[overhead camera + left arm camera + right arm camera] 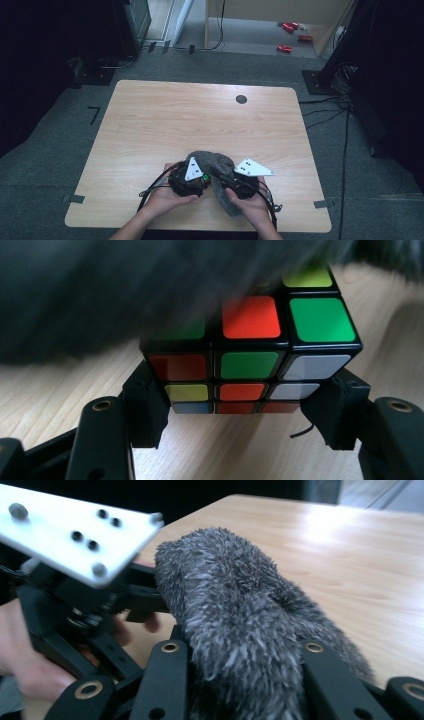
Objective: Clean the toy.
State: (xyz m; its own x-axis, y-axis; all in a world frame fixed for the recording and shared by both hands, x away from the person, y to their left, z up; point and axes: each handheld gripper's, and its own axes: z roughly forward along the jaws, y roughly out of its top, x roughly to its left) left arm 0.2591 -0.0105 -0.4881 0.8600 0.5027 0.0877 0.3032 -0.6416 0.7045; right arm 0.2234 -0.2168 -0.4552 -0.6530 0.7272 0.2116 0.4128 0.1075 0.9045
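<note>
Cube (250,355) clamped in left jaws, grey cloth (250,630) in right (wooden table (150,125), grey carpet (50,150)).

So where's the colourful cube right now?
The cube sits between the jaws of the left tool, near the table's front edge, partly under the fuzzy grey cloth that the right tool holds.
</note>
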